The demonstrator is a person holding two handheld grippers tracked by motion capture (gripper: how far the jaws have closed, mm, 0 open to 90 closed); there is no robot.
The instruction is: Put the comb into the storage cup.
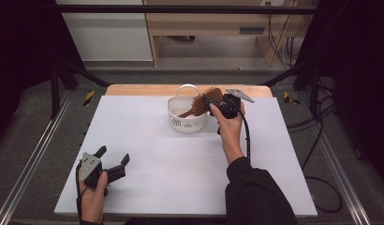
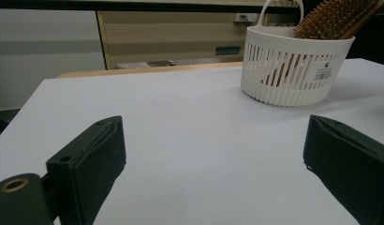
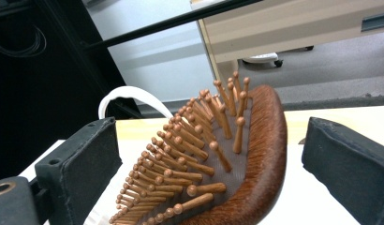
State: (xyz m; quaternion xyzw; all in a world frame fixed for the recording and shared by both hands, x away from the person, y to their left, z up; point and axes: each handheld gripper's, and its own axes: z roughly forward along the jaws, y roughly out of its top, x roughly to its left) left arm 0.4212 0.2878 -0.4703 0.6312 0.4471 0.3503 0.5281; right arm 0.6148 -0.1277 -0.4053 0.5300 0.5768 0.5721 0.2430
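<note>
A wooden hairbrush (image 1: 205, 99) stands handle-down in a small white plastic basket (image 1: 185, 121) near the middle of the table's (image 1: 148, 140) far edge, its oval head leaning out over the basket's right rim. The basket has slotted walls, a looped handle and a barcode label (image 2: 324, 71) on its side.

The right gripper (image 1: 220, 106) is at the brush head, its jaws spread wide. In the right gripper view the head (image 3: 218, 164) lies between the two black padded jaws with a gap on each side, so it is released, not clamped. That view shows the brush closely: reddish-brown grained rim, a grey cushion and rows of round-tipped wooden pins.

The left gripper (image 1: 113, 156) rests near the table's front left corner, jaws apart with nothing between them. Its own view looks low across the matte white tabletop to the basket, where the brush handle (image 2: 279, 70) shows through the slots.
</note>
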